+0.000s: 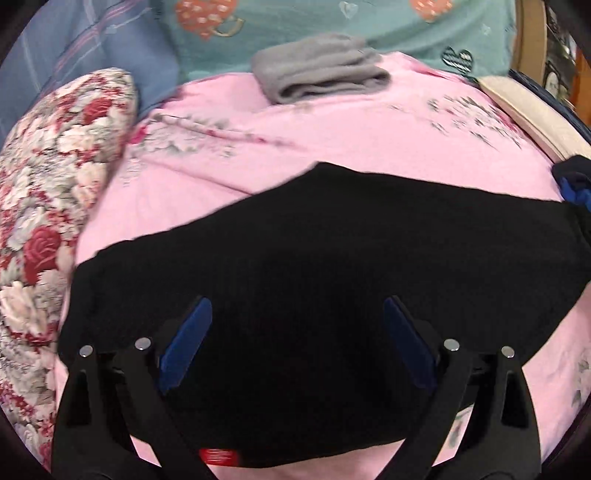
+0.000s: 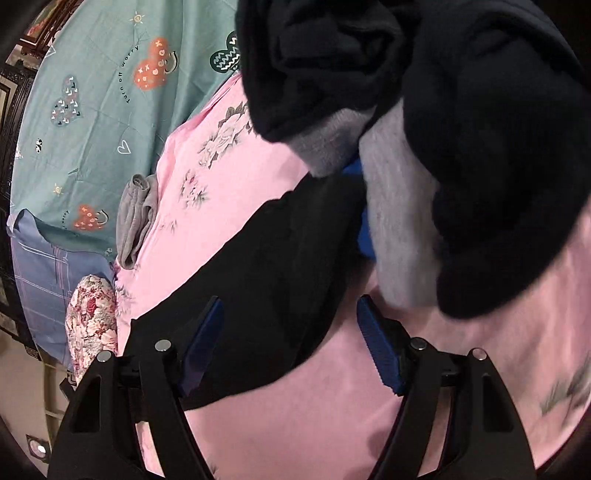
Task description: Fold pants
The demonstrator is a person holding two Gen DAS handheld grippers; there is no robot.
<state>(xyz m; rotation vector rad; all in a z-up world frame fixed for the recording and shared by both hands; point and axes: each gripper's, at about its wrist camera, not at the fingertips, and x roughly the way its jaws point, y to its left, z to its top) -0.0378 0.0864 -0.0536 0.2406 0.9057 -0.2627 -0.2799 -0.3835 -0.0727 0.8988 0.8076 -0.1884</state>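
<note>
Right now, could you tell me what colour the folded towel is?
Grey folded towel, clearest in left wrist view.

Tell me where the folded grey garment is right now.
In the left wrist view the grey garment lies at the far edge of the pink sheet, against the teal bedding, well beyond the black pants.
</note>
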